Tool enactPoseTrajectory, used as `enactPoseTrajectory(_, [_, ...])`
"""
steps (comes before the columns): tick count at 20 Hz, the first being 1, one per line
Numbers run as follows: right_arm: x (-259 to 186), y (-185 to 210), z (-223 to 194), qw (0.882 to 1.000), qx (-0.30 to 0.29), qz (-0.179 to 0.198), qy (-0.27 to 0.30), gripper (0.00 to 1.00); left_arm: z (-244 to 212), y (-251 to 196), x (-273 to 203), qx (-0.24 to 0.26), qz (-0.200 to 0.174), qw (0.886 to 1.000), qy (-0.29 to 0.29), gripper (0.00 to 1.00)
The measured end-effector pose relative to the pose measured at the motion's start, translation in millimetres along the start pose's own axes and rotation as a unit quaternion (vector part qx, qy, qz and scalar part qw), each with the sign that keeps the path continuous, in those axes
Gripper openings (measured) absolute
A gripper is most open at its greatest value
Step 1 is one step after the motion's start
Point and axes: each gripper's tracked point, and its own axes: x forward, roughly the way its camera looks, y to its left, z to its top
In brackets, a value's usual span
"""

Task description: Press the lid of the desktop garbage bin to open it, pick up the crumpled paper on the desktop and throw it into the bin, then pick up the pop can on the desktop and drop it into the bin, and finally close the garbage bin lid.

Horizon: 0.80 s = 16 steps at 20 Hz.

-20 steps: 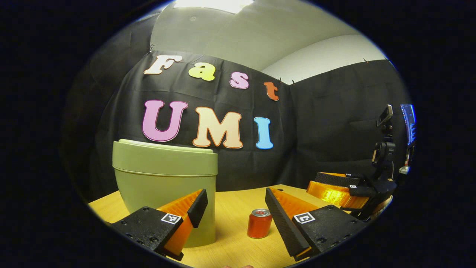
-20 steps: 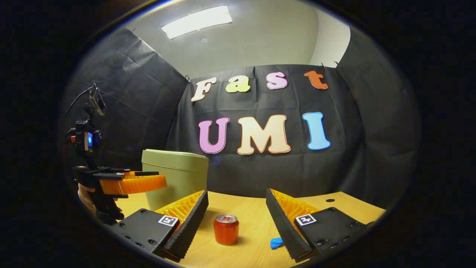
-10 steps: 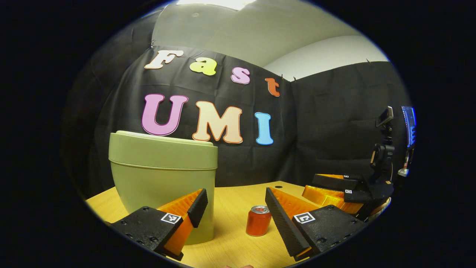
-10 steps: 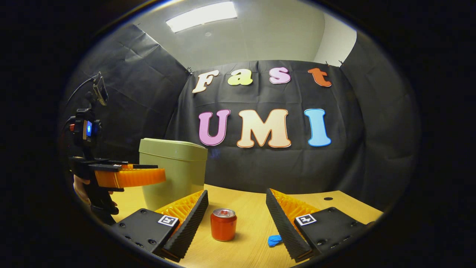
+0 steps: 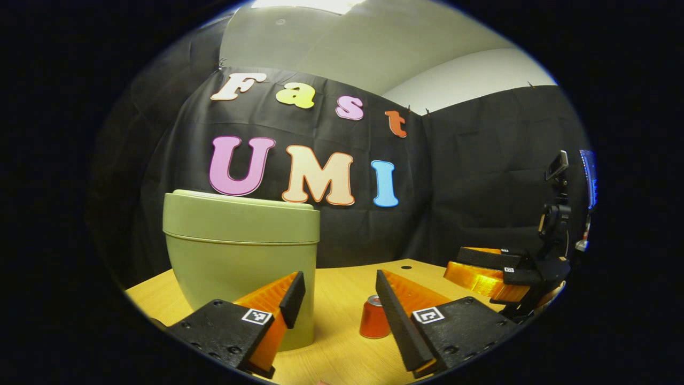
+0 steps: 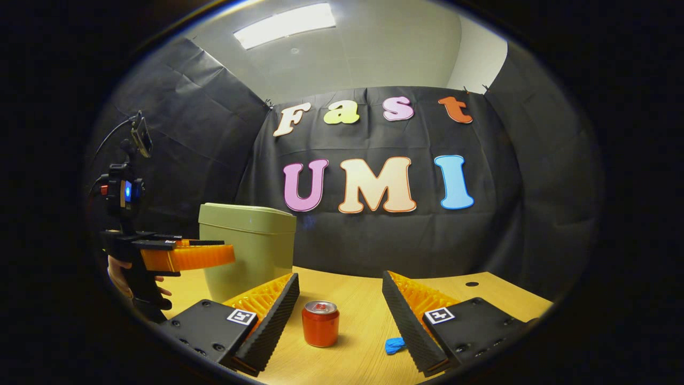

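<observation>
Green plastic sits at the left of both views: the garbage bin stands upright on the wooden desktop, its long axis vertical and its lid lying flat and closed on top, so the opening press looks not yet made. In the right gripper view the left gripper hangs beside the bin's left flank, about level with its upper body and below the lid, held by a hand; from its own camera its jaws stand apart with nothing between them, the bin just behind its left finger. Moving rightward, the pop can stands upright on the desktop, top rim facing up, long axis vertical, well clear of the bin and untouched. It lies ahead of the right gripper, nearer that gripper's left finger, whose jaws are spread wide and grip nothing. Farther right, a small blue crumpled scrap lies on the desktop, just beside the right gripper's right finger; I take it to be the crumpled paper, though it is too small to be sure, and it has no clear long axis. By my reading the whole task is ahead: lid press, paper, can, then closing. In the left gripper view the right gripper shows at far right, low over the desktop.
</observation>
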Motion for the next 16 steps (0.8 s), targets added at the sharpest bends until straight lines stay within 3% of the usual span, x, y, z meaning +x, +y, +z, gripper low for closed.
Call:
enactPoseTrajectory(3, [-1.2,-0.3,0.4,1.000,-0.002,-0.002,0.000,0.98,-2.2,-0.6,0.3,0.002,0.001,1.000,0.006,0.69])
enactPoseTrajectory(8, [-0.7,2.4,-0.8,1.000,0.000,0.005,0.003,0.98,0.4,-1.0,-1.5,0.011,0.001,1.000,0.007,0.16])
enactPoseTrajectory(12, [-1.4,1.1,0.6,1.000,0.001,0.005,0.002,0.98,4.3,7.0,-3.0,0.022,0.017,1.000,0.008,0.00])
enactPoseTrajectory(16, [-2.4,-1.6,3.7,1.000,0.002,0.002,-0.002,0.98,19.3,11.7,-9.3,0.015,0.019,1.000,0.004,0.00])
